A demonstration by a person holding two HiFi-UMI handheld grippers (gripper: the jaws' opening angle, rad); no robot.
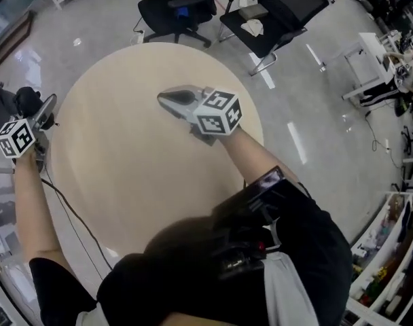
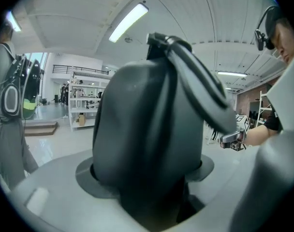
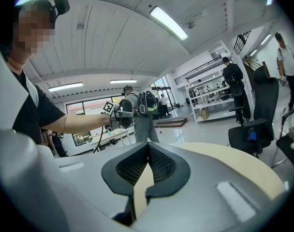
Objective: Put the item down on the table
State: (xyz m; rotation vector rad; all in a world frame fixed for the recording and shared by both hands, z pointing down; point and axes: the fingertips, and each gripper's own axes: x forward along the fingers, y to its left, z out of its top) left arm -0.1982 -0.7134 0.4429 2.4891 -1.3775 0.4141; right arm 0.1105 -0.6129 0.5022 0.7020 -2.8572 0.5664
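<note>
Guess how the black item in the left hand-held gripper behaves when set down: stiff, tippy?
Black item looks stiff: its rounded shell shows no sag. Domed sides suggest it may rock or tip. Its arched band might flex.

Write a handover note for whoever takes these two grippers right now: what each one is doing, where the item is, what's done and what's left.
Left gripper: shut on the black item, held at the left rim of the round table, not resting on it.
Right gripper: shut, nothing between its jaws, out over the tabletop.
Done: the item is in the grip.
Left: bring it in over the table, lower it onto the surface, open the left jaws and back away. The right gripper probably isn't needed.
</note>
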